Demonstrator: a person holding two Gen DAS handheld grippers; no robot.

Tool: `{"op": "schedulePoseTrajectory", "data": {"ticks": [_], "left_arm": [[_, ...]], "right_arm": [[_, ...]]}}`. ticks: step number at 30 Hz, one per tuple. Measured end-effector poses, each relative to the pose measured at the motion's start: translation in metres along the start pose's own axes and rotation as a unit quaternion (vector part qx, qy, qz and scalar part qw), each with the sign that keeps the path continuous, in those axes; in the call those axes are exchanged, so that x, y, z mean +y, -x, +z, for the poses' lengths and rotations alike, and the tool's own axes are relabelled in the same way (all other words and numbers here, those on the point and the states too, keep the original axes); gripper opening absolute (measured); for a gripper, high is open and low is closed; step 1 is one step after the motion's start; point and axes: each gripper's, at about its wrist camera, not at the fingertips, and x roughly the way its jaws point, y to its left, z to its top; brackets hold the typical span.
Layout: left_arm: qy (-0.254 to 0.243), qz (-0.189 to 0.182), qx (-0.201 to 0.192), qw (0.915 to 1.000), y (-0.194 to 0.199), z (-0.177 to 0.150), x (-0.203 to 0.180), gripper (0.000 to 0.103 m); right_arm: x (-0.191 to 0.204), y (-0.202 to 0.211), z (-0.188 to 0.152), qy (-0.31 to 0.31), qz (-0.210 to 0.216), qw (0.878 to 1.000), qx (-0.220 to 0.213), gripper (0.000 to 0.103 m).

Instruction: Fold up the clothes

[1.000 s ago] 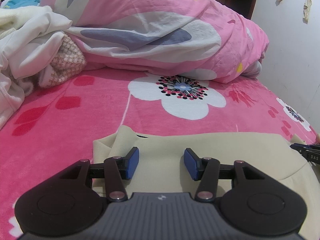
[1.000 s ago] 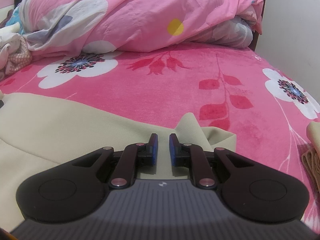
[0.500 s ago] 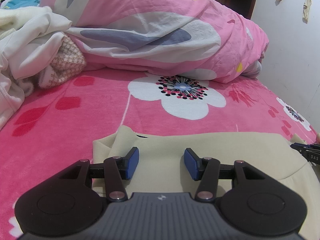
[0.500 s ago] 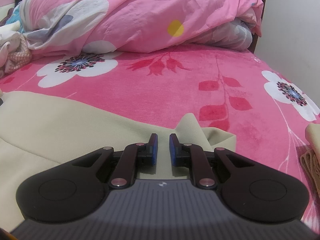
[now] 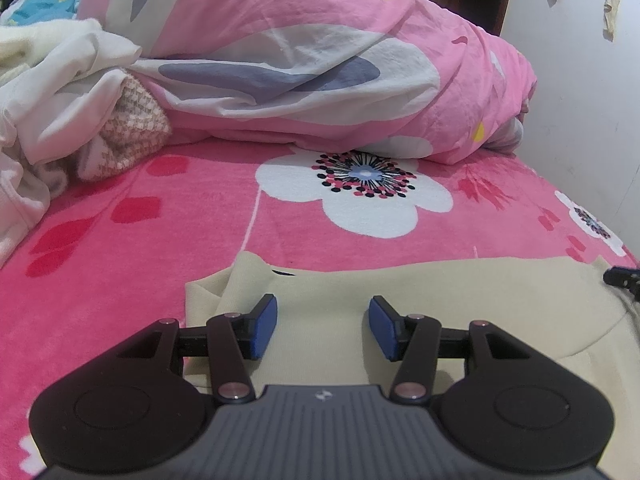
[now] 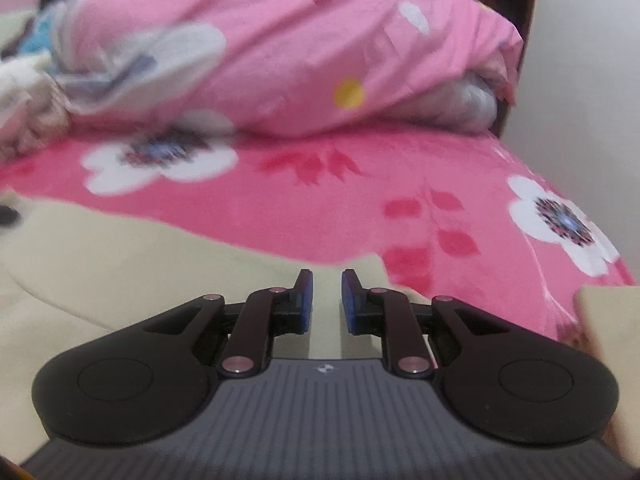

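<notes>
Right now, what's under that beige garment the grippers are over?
The beige garment lies on the pink floral blanket, which shows all around its far edge. Whatever sits directly beneath the cloth is covered.

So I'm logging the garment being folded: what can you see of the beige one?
The beige garment is plain, soft-looking knit, spread mostly flat on the pink floral blanket, its left corner turned up. The left gripper sits wide open above it; the right gripper is over its right edge, jaws narrowly apart.

The left gripper (image 5: 322, 322) is held low with its blue pads wide apart. The right gripper (image 6: 327, 300) shows a narrow gap between its pads.
</notes>
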Motion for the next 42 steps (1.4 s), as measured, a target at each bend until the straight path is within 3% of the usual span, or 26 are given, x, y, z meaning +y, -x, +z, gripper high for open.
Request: {"op": "schedulePoseTrajectory", "data": {"ticks": [5, 10, 12, 15, 17, 19, 21, 23, 26, 28, 31, 33, 36, 37, 42], "left_arm": [[0.000, 0.000, -0.001, 1.0000, 0.001, -0.001, 0.000, 0.053], [-0.008, 0.005, 0.000, 1.0000, 0.000, -0.001, -0.001, 0.054], [-0.016, 0.010, 0.001, 0.9998, 0.000, -0.001, -0.004, 0.054], [-0.022, 0.015, 0.000, 0.9996, 0.000, -0.001, -0.007, 0.054], [-0.021, 0.014, 0.000, 0.9997, 0.001, -0.002, -0.007, 0.054], [-0.020, 0.014, 0.000, 0.9997, 0.001, -0.001, -0.006, 0.054], [-0.024, 0.016, 0.001, 0.9996, 0.000, 0.000, -0.007, 0.054], [-0.028, 0.019, 0.002, 0.9994, 0.000, 0.000, -0.008, 0.054], [-0.032, 0.022, 0.001, 0.9993, 0.000, -0.001, -0.010, 0.054], [-0.033, 0.023, 0.000, 0.9992, 0.000, -0.001, -0.010, 0.054], [-0.037, 0.026, 0.001, 0.9990, 0.000, -0.002, -0.012, 0.054], [-0.041, 0.028, 0.003, 0.9988, -0.001, -0.002, -0.013, 0.055], [-0.053, 0.036, 0.005, 0.9979, -0.001, -0.002, -0.017, 0.055], [-0.056, 0.040, 0.005, 0.9976, -0.001, -0.002, -0.018, 0.055], [-0.056, 0.040, 0.009, 0.9976, 0.000, 0.001, -0.018, 0.057]], "right_arm": [[-0.024, 0.011, 0.005, -0.054, -0.004, 0.999, 0.002, 0.012], [-0.028, 0.093, 0.005, -0.029, -0.038, 0.996, -0.070, 0.013], [-0.020, 0.125, -0.009, -0.009, -0.024, 0.995, -0.093, 0.011], [0.001, 0.147, -0.045, 0.025, 0.032, 0.994, -0.105, 0.010], [0.011, 0.144, -0.074, 0.042, 0.049, 0.994, -0.086, 0.010], [0.010, 0.127, -0.104, 0.035, 0.037, 0.997, -0.059, 0.007], [-0.011, 0.122, -0.114, -0.038, 0.064, 0.994, -0.082, 0.006], [-0.018, 0.127, -0.110, -0.071, 0.057, 0.992, -0.088, 0.003], [-0.004, 0.150, -0.094, -0.026, 0.030, 0.992, -0.117, 0.003], [0.009, 0.163, -0.092, 0.005, 0.042, 0.989, -0.140, 0.003], [0.019, 0.148, -0.113, 0.053, 0.022, 0.991, -0.122, 0.002], [0.009, 0.128, -0.135, 0.046, 0.004, 0.993, -0.112, 0.002], [-0.001, 0.139, -0.120, -0.038, 0.009, 0.992, -0.117, 0.003], [0.007, 0.147, -0.114, -0.027, -0.001, 0.991, -0.129, 0.003], [0.062, 0.182, -0.103, 0.073, 0.036, 0.975, -0.207, 0.003]]}}
